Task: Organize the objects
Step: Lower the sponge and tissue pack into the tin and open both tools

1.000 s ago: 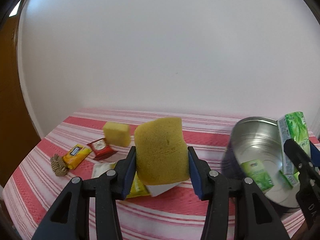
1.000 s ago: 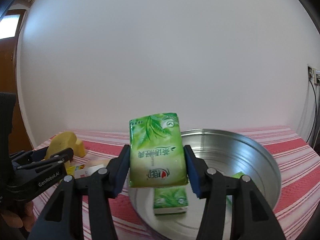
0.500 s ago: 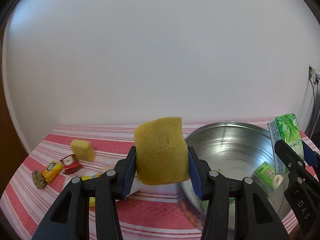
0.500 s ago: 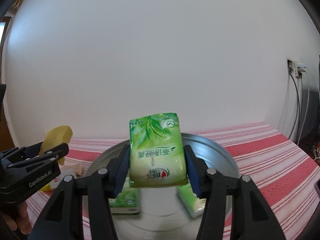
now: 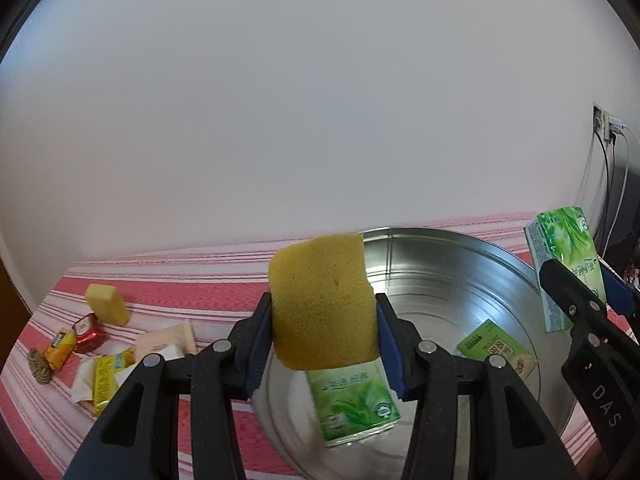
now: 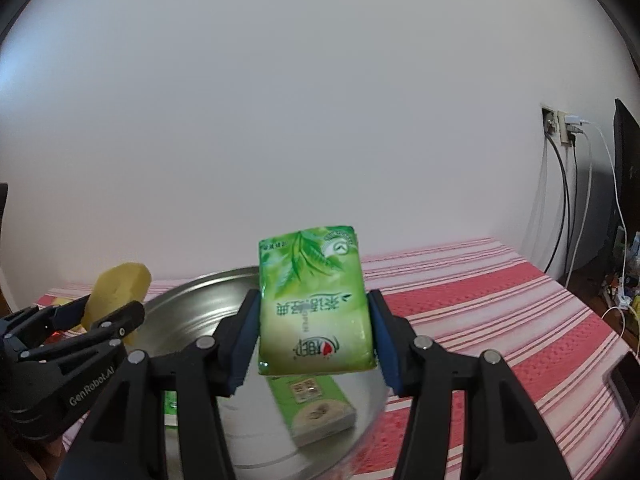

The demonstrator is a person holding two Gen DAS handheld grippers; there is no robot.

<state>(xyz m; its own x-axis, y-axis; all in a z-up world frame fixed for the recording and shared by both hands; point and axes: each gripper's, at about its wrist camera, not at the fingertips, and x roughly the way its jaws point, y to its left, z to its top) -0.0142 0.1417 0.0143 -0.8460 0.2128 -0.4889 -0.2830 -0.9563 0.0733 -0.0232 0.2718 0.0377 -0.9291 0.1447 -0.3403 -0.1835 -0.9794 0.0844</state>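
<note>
Left wrist view: left gripper [image 5: 323, 330] pinching yellow sponge [image 5: 322, 304] over steel basin [image 5: 452, 276]; soft, light, squashing at flanks.

Right wrist view: right gripper [image 6: 314, 334] clamping green tissue pack [image 6: 314, 300] above basin; slick, yielding, likely needing mid-side hold.

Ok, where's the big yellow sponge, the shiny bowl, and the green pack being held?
yellow sponge [image 5: 322, 302], left wrist view, front face.
metal bowl [image 5: 440, 264], left wrist view, inner back wall.
green tissue pack [image 6: 314, 300], right wrist view, printed front.
</note>
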